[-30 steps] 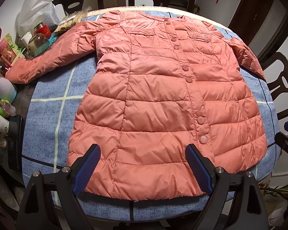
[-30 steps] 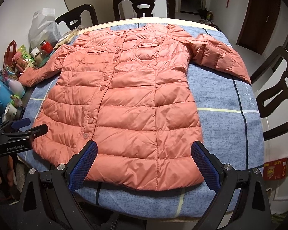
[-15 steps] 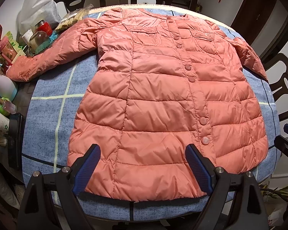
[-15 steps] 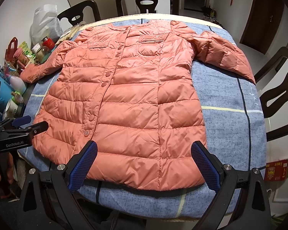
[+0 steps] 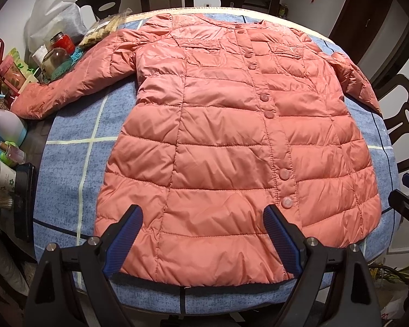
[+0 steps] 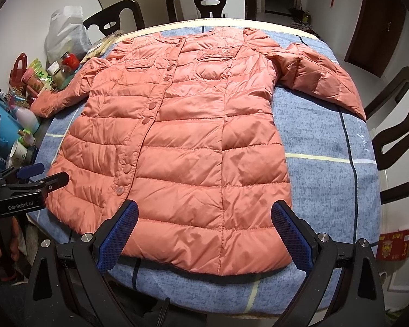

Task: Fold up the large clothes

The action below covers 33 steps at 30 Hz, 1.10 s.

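A salmon-pink quilted coat [image 5: 226,141] [image 6: 182,141] lies flat and buttoned on a round table with a blue checked cloth [image 5: 68,163] [image 6: 327,169]. Both sleeves are spread outward; the hem faces me. My left gripper [image 5: 203,238] hovers open over the hem, nothing between its blue pads. My right gripper [image 6: 204,234] is open too, above the hem's right half. Each gripper shows at the edge of the other's view: the right gripper [image 5: 406,199] in the left wrist view, the left gripper [image 6: 41,175] in the right wrist view.
Clutter crowds the table's left side: glass jars [image 5: 56,57], a white bottle [image 5: 6,125], a paper cup [image 5: 2,175], a white plastic bag [image 5: 54,16]. Dark chairs [image 6: 210,0] [image 6: 400,120] ring the table. A red box [image 6: 394,245] sits on the floor at the right.
Both grippers have drawn back and risen slightly, so the coat sits a little lower in each view. The coat itself has not moved.
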### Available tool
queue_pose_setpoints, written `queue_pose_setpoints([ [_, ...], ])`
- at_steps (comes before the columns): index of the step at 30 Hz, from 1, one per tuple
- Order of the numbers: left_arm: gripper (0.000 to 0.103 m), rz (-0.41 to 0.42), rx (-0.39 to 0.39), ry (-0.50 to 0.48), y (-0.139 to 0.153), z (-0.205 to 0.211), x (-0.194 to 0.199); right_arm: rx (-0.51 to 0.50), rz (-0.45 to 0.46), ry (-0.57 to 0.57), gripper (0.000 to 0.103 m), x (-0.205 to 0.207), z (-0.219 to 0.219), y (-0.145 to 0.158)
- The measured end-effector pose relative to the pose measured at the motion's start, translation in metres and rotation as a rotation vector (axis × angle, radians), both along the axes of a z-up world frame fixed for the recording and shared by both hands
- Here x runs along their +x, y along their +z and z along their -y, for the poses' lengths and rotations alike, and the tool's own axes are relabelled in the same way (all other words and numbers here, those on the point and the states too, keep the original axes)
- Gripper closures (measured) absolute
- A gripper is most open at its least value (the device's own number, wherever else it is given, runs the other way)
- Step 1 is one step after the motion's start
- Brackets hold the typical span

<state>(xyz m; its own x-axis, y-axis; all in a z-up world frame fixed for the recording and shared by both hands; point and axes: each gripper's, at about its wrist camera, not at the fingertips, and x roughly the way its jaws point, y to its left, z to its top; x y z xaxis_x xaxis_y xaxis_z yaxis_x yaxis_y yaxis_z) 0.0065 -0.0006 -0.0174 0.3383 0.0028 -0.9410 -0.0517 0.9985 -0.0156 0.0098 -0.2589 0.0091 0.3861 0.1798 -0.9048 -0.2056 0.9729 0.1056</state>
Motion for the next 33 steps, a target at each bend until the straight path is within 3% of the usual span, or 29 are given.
queue_pose_setpoints([
  [33,0.012,-0.029,0.005,0.044,-0.007,0.01,-0.001,-0.015,-0.021,0.037,0.005,0.006,0.015,-0.008],
])
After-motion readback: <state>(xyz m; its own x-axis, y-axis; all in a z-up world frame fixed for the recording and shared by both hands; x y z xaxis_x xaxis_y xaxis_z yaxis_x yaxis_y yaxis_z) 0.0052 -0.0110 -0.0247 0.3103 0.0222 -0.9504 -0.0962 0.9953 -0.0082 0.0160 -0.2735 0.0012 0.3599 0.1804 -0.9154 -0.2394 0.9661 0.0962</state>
